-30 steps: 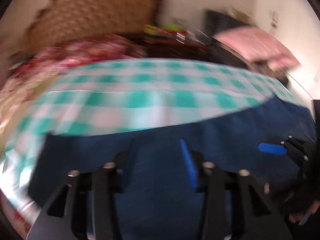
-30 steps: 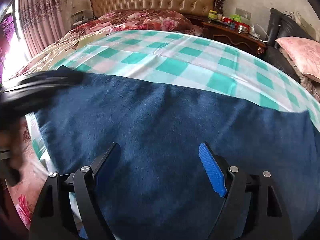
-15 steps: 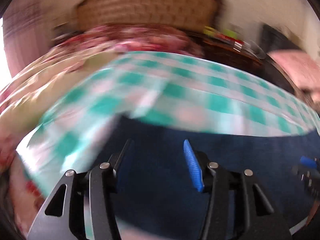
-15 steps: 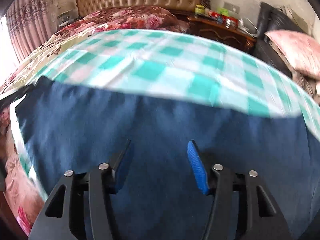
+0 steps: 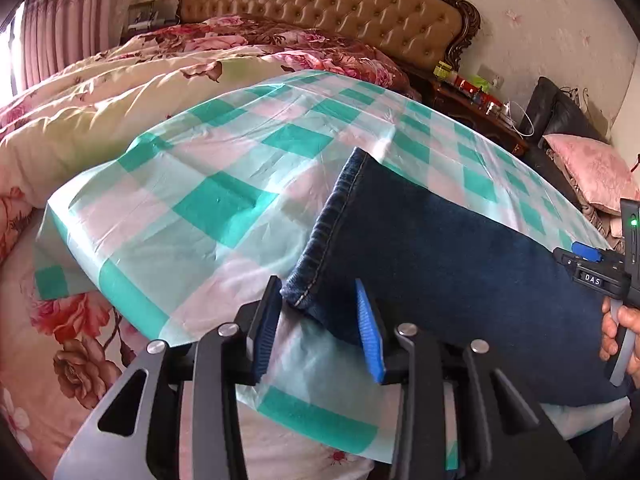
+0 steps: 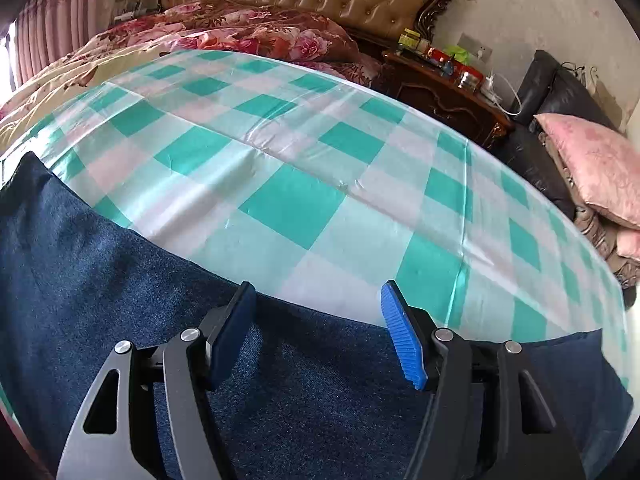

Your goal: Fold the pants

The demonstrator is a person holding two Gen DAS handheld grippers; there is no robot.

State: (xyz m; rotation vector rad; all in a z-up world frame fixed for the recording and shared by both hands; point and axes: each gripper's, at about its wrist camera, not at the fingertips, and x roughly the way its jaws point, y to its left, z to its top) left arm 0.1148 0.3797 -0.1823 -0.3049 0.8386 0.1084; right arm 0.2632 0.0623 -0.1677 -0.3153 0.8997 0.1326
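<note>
1. Left gripper (image 5: 316, 328), jaws wide, straddles the near hem corner of the pants (image 5: 440, 264), holding nothing.
2. Pants run long left to right along the near edge of the checked sheet (image 6: 304, 200).
3. Right gripper (image 6: 320, 340) hovers wide over their far edge, further right.

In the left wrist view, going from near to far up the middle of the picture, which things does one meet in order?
left gripper → hem of the jeans → checked green and white sheet → floral quilt → tufted headboard
</note>
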